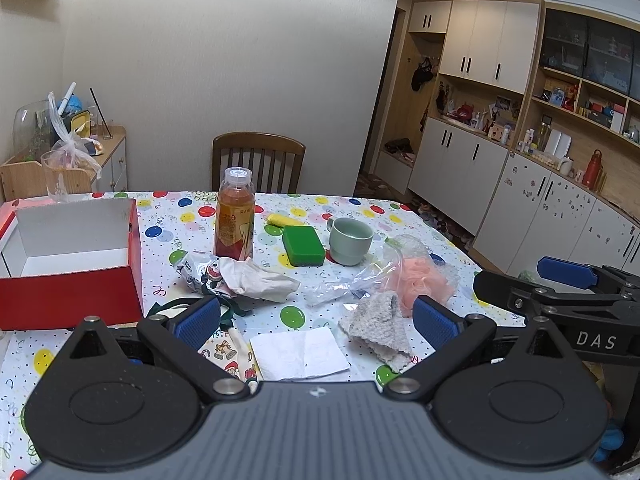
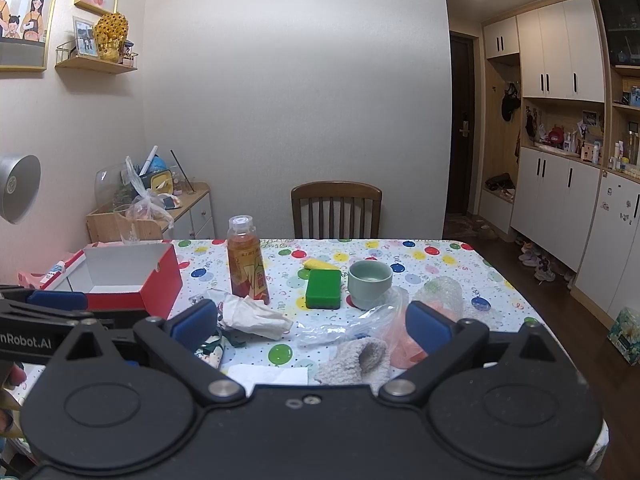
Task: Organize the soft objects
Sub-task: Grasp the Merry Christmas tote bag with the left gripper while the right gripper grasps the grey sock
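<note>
A plain white wall and a wooden chair [image 2: 336, 210] stand behind a worktop [image 1: 360, 208] covered in a balloon-print cloth. At its left side sits an open red box [image 1: 72, 264] with a white, bare interior. Near the middle stands a bottle of orange drink [image 1: 235, 216], and to its right lie a green sponge [image 1: 303, 245] with a yellow one [image 1: 282, 220] just behind it, then a pale green cup [image 1: 351, 240]. In front of the bottle lies a crumpled white cloth [image 1: 256, 280] over a printed fabric pouch [image 1: 200, 276]. Further right, a clear plastic bag [image 1: 352, 280] lies against a pink bath pouf [image 1: 424, 276], with a grey fluffy cloth [image 1: 378, 324] just in front of it and a folded white tissue [image 1: 298, 354] beside that cloth. The left gripper [image 1: 316, 320] hovers above the tissue with its jaws spread wide, holding nothing. The right gripper [image 2: 308, 320] hangs beside it over the grey cloth, its jaws likewise released and empty.
</note>
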The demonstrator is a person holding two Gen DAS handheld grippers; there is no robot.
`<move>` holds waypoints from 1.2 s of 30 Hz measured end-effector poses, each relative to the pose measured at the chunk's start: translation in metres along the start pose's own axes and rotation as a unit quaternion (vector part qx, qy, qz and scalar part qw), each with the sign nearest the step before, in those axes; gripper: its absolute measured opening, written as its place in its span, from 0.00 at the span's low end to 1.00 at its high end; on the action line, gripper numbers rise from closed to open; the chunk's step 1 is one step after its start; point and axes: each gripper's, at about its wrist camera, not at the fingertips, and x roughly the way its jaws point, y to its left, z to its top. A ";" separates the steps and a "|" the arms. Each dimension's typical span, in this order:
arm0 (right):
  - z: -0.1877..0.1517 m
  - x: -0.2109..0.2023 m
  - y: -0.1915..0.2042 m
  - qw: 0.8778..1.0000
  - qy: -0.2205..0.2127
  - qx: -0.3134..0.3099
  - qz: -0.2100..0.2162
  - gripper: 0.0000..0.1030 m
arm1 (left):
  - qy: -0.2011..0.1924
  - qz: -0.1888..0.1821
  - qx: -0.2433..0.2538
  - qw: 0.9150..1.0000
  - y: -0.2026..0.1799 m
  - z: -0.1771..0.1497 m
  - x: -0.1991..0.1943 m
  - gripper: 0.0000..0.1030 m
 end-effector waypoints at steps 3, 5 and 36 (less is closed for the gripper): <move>0.003 0.003 0.000 1.000 0.000 -0.003 0.001 0.98 | 0.000 0.001 -0.004 1.000 -0.003 0.001 0.003 1.00; 0.005 0.006 -0.002 1.000 -0.001 -0.006 0.001 0.98 | 0.004 0.006 -0.006 1.000 0.000 0.004 0.008 1.00; -0.037 0.210 -0.058 0.983 0.174 -0.041 0.030 0.95 | 0.186 0.174 -0.111 0.961 0.097 -0.020 0.182 1.00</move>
